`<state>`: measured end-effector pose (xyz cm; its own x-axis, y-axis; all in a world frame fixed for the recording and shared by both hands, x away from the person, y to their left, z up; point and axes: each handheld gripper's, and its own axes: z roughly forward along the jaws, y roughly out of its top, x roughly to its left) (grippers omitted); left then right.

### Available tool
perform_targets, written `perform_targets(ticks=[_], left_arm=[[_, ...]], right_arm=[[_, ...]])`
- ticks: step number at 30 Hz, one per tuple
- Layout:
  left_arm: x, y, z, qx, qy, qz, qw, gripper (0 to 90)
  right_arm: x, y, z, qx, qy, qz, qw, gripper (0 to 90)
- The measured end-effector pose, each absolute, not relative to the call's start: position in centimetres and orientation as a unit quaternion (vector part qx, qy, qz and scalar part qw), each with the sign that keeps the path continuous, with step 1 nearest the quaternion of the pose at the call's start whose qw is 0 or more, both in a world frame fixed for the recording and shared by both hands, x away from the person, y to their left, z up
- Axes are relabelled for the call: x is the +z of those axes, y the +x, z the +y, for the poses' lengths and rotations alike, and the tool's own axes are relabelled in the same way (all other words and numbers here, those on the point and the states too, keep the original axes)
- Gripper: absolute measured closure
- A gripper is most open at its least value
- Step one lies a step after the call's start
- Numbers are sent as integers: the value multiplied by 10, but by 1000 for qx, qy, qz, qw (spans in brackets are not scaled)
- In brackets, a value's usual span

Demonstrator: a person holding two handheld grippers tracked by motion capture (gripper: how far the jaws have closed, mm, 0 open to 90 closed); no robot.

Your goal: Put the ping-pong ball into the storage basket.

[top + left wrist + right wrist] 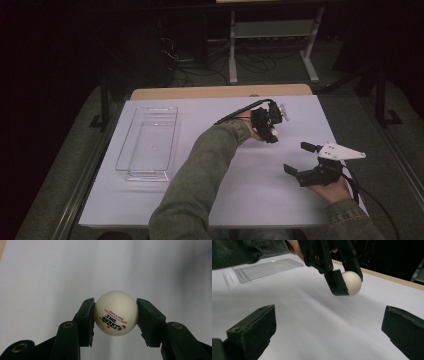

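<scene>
A lab or test room is suggested rather than a home. A table [150, 210] covered with a plain white sheet is set on grey carpet in a dark, unlit room. Behind it, loose cables [250, 62] are seen tangled on the floor beneath a white metal stand [272, 30]. Cabled hand-held grippers are held over the table, one [299, 159] with a grey marker plate.

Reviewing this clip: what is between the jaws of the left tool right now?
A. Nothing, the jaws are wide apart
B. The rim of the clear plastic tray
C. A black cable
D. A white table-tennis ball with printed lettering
D: the left tool has its two black jaws pressed on either side of the white table-tennis ball with printed lettering, above the white tabletop.
</scene>
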<state>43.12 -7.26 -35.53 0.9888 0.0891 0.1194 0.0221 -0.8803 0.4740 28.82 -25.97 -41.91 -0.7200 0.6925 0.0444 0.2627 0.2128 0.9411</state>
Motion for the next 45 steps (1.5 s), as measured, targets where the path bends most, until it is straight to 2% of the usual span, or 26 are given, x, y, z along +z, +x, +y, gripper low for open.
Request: perform_targets(ticks=[17, 45], left_arm=[[-316, 415, -55, 93, 963, 28, 252, 508], [-292, 404, -34, 102, 962, 29, 251, 509]], right_arm=[[-420, 289, -257, 537, 316, 758, 195, 0], [-419, 288, -256, 538, 313, 759, 193, 0]])
